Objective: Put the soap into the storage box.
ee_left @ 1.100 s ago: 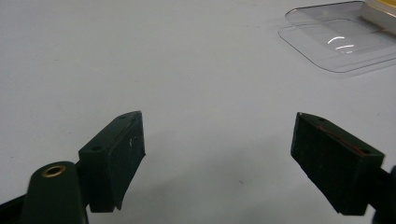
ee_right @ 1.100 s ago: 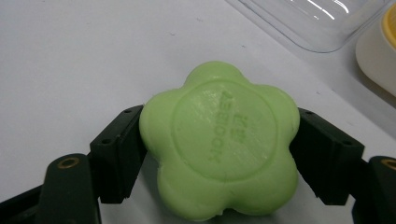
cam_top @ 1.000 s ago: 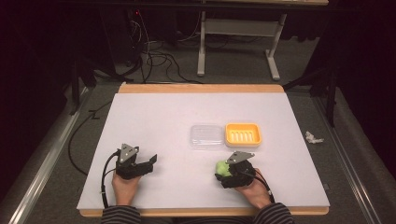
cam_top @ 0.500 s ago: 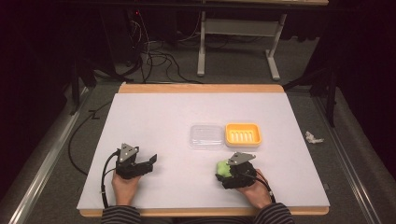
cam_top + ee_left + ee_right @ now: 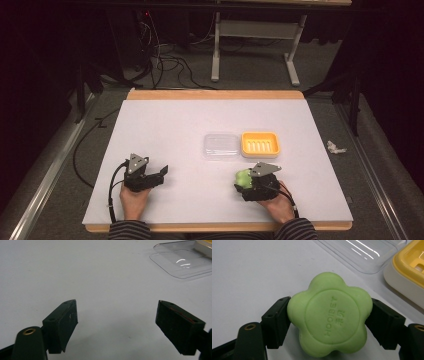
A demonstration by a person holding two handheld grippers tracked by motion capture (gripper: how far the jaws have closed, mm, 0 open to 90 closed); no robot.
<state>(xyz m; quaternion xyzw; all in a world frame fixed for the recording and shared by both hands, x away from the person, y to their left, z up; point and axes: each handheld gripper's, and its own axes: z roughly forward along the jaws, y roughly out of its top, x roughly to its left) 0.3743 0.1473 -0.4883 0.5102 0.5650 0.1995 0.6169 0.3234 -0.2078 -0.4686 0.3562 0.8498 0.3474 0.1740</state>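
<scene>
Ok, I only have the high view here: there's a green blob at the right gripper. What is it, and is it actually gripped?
Observer: A flower-shaped green soap; the right gripper has both jaws pressed against its sides.
Operator: Any marking on it?
Observer: A raised ring on its face with embossed letters, seemingly "HOOIBEY".
Operator: And the left gripper?
Observer: The left gripper is open, with bare white table between its jaws; the clear lid lies ahead of it.

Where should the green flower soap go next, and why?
Probably lift the green flower soap and carry it over the yellow soap dish. The right gripper already clamps it, the dish lies just ahead with nothing in it, and its clear lid lies beside it.
</scene>
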